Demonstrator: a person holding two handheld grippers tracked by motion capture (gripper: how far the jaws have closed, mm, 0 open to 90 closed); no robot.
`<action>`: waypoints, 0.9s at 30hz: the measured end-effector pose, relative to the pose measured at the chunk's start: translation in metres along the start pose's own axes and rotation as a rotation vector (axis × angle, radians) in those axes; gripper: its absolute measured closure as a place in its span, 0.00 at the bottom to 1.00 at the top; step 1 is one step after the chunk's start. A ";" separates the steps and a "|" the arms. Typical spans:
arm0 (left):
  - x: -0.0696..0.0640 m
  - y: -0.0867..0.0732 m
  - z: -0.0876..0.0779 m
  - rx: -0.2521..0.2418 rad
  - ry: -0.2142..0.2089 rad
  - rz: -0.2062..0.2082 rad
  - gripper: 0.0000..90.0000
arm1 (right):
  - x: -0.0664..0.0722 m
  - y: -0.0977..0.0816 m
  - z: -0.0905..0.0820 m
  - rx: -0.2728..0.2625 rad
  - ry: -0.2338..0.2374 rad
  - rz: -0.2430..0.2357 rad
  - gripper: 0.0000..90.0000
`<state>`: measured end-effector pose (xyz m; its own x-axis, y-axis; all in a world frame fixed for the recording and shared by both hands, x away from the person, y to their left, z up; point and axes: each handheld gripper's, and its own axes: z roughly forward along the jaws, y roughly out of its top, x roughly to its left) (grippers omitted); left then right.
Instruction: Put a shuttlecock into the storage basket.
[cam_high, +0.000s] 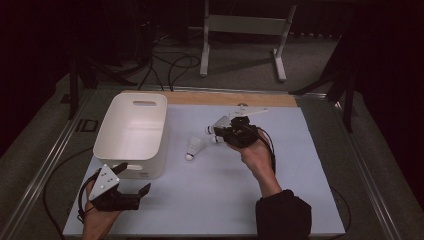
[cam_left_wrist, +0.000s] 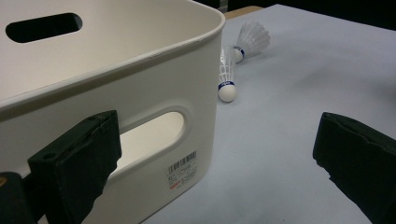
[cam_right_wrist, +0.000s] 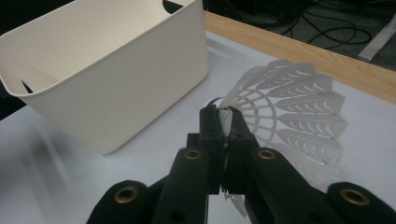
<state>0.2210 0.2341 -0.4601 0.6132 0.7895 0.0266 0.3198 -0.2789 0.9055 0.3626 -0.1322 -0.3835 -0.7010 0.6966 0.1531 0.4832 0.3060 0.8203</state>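
Note:
My right gripper (cam_right_wrist: 225, 114) is shut on the feather skirt of a white shuttlecock (cam_right_wrist: 292, 105); its blue band peeks out behind the jaws. In the high view that gripper (cam_high: 223, 133) hovers over the middle of the mat with the shuttlecock (cam_high: 219, 123) at its tip. Between it and the bin a second shuttlecock (cam_high: 194, 148) rests on the mat. My left gripper (cam_high: 135, 176) is open at the bin's near right corner, with nothing between its jaws. The left gripper view (cam_left_wrist: 217, 135) shows two shuttlecocks, one near (cam_left_wrist: 226, 77) and one farther off (cam_left_wrist: 252, 39).
A white plastic bin (cam_high: 111, 131) with handle slots stands empty at the left of the pale blue mat (cam_high: 210, 200). A wooden strip (cam_high: 230, 98) edges the far side. Cables and a white stand (cam_high: 240, 25) lie on the floor beyond the table.

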 end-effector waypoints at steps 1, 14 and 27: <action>0.000 0.000 0.000 0.000 0.000 0.000 0.02 | 0.000 0.000 0.001 -0.001 0.001 0.000 0.99; 0.000 0.000 0.000 0.002 0.000 0.001 0.02 | 0.003 0.005 0.007 -0.010 0.005 -0.001 0.99; 0.000 0.000 0.000 0.003 0.001 0.003 0.02 | 0.008 0.011 0.013 -0.015 0.011 0.000 0.99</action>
<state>0.2207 0.2339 -0.4599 0.6133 0.7893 0.0294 0.3206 -0.2828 0.9040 0.3689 -0.1145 -0.3809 -0.7068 0.6893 0.1590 0.4754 0.2964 0.8283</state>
